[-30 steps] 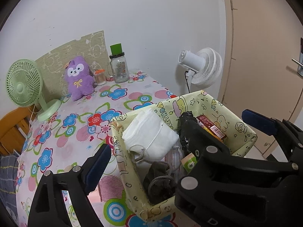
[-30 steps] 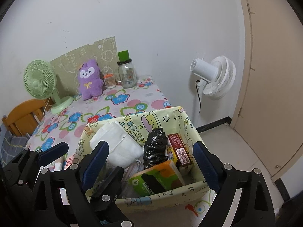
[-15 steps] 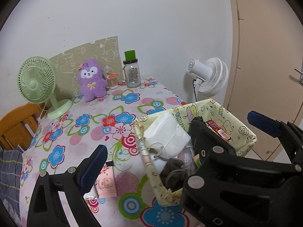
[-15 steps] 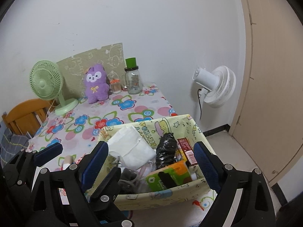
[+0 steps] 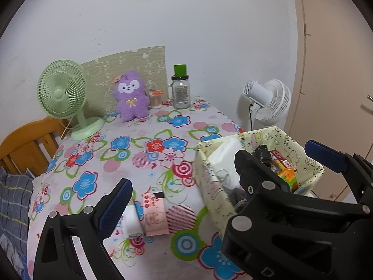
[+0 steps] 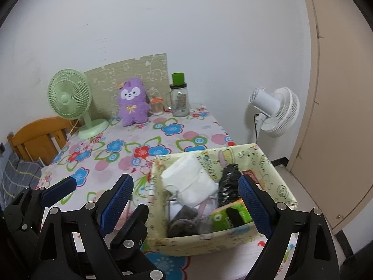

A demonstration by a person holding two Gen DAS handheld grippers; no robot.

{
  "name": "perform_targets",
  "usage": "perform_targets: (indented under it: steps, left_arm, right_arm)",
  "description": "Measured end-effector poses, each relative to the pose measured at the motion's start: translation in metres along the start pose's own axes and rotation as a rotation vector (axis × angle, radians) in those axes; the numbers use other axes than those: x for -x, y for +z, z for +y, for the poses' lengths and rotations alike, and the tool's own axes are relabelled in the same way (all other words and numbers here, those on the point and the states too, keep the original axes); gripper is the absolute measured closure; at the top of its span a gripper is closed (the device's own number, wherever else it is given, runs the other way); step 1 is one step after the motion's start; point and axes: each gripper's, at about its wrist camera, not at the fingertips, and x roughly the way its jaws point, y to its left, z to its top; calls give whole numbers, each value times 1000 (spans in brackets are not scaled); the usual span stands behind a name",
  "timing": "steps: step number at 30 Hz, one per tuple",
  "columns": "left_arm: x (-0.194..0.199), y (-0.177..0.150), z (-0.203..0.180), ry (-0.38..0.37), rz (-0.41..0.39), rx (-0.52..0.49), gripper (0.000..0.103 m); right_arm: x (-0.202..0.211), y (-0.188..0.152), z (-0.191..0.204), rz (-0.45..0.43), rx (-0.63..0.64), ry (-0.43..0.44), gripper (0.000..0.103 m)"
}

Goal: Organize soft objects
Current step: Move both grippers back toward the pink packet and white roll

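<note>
**Grippers wide apart above a cluttered fabric bin**

Fabric bin (image 6: 223, 239), pale yellow with cartoon print, stands at the near right edge of the floral tablecloth (image 5: 130, 154). Its contents overlap and only part of each shows: a white folded cloth (image 6: 191, 182) on top, a crumpled black bag (image 6: 229, 185) beside it, a green packet (image 6: 229, 217) at the front, a red box (image 5: 281, 157) along the right wall, and something grey and rounded low at the front that cannot be identified. In the left wrist view the right gripper's black frame covers most of the bin's interior.

Left gripper (image 5: 218, 175) hangs with its blue-padded fingers spread far apart, one over the tablecloth and one past the bin's far side; nothing sits between them. Right gripper (image 6: 186, 201) is likewise spread wide, its fingers straddling the bin's opening, gripping nothing.

Just left of the bin a pink printed packet (image 5: 155, 214) lies flat on the tablecloth with a white roll (image 5: 130, 221) touching its left side; the left gripper's finger cuts off part of the roll, and the print is too small to read.

At the far end, a purple plush toy (image 6: 133, 105) sits upright against a green patterned board (image 6: 130, 74), between a green desk fan (image 6: 70, 98) and a clear bottle with a green cap (image 6: 179, 98). A small jar (image 6: 156, 107) stands between plush and bottle, its contents unclear. A white fan (image 6: 275, 112) stands off the table's right side. A wooden chair (image 6: 35, 137) is cut off at the left.
</note>
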Motion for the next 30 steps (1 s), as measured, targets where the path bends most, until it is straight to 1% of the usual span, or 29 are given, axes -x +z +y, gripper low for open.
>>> perform_targets:
  steps: [13,17,24,30]
  left_arm:
    - [8,-10,37,32,-11,43,4]
    - [7,-15,49,46,-9,54,4]
    - [3,-21,66,61,3,67,4]
    - [-7,-27,77,77,31,71,4]
  right_arm:
    - [-2,-3,43,-2,44,39,9]
    - [-4,-5,55,-5,62,36,10]
    - [-15,-8,72,10,70,64,10]
    - [-28,-14,83,39,64,94,9]
